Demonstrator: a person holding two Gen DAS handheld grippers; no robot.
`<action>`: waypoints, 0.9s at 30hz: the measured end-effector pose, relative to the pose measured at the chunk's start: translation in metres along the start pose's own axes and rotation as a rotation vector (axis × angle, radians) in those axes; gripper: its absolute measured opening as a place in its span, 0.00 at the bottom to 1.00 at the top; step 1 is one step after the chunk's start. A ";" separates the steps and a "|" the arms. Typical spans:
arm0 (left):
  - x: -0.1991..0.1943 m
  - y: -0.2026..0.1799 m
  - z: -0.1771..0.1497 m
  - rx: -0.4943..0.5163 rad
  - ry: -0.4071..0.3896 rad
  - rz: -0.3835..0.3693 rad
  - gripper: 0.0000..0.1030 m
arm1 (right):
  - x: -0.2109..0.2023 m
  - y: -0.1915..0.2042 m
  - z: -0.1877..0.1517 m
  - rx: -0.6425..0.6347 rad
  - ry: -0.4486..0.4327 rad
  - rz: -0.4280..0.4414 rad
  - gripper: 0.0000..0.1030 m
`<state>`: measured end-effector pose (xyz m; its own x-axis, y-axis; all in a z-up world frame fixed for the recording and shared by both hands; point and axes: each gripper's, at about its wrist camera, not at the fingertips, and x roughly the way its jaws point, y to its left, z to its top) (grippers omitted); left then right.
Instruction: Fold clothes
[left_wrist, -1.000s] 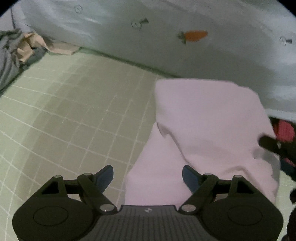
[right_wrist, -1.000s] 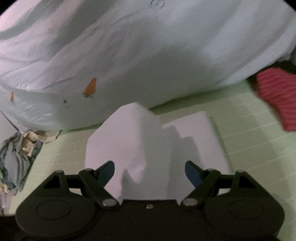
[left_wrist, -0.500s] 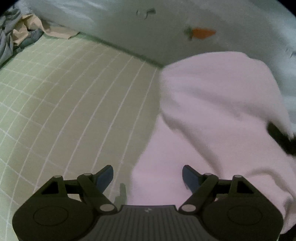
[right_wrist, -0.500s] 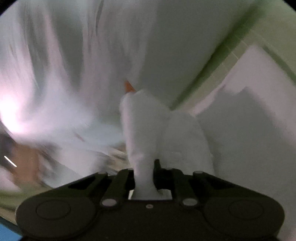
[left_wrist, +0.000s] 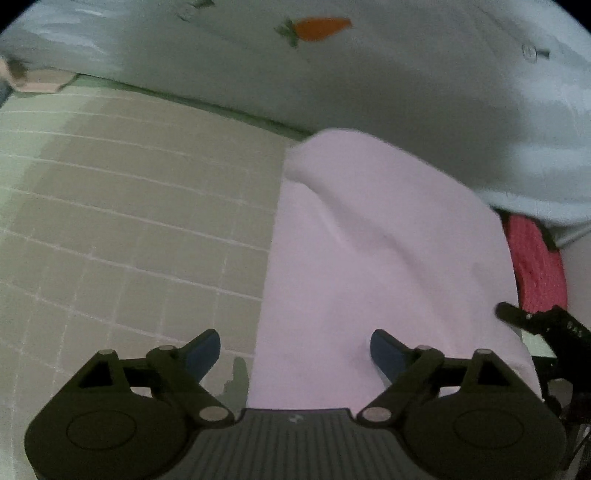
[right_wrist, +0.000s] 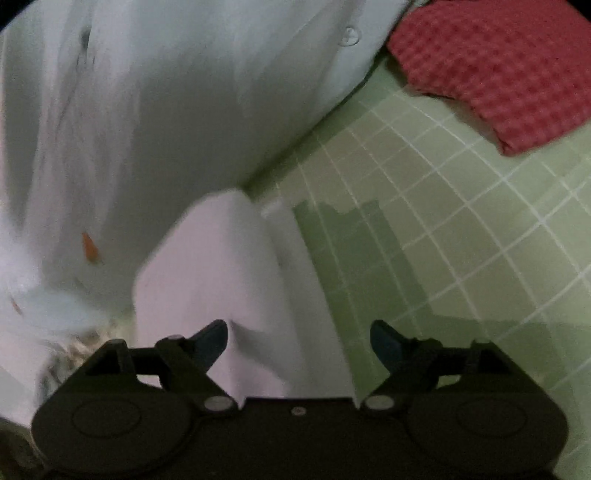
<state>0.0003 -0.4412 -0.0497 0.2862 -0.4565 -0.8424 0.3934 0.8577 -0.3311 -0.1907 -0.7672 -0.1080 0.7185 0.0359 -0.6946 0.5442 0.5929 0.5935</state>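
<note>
A pale pink folded garment (left_wrist: 388, 266) lies on the green grid mat (left_wrist: 129, 229). My left gripper (left_wrist: 295, 349) hovers over its near left edge, its jaws opening wide; cloth lies below them but the pads do not press on it. In the right wrist view the same pink garment (right_wrist: 229, 280) sits low and left. My right gripper (right_wrist: 299, 341) is opening, its jaws spread apart over the garment's right edge and the mat (right_wrist: 461, 236), gripping nothing. The right gripper's black fingertips (left_wrist: 517, 314) show at the right edge of the left wrist view.
A big white sheet with carrot prints (left_wrist: 332, 74) is heaped along the far side of the mat. A red waffle-knit cloth (right_wrist: 498, 70) lies at the far right, also seen as the red cloth (left_wrist: 539, 273) beside the pink garment. Crumpled beige clothes (left_wrist: 33, 77) sit far left.
The right gripper was pinching a raised fold of the pink garment half a second ago; it has let go and the fold has dropped flat. The left gripper moved closer over the garment.
</note>
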 end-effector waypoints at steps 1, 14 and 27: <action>0.006 -0.001 0.001 0.007 0.009 -0.004 0.86 | 0.003 0.002 -0.002 -0.021 0.013 -0.015 0.83; 0.037 0.007 0.010 -0.001 0.069 -0.116 0.86 | 0.018 0.007 -0.008 0.042 0.071 0.032 0.95; -0.013 -0.022 -0.001 0.055 -0.028 -0.318 0.12 | -0.036 0.033 -0.032 0.147 0.003 0.007 0.22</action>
<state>-0.0131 -0.4541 -0.0314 0.1649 -0.7066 -0.6881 0.5134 0.6572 -0.5519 -0.2125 -0.7233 -0.0759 0.7214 0.0418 -0.6913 0.5969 0.4687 0.6512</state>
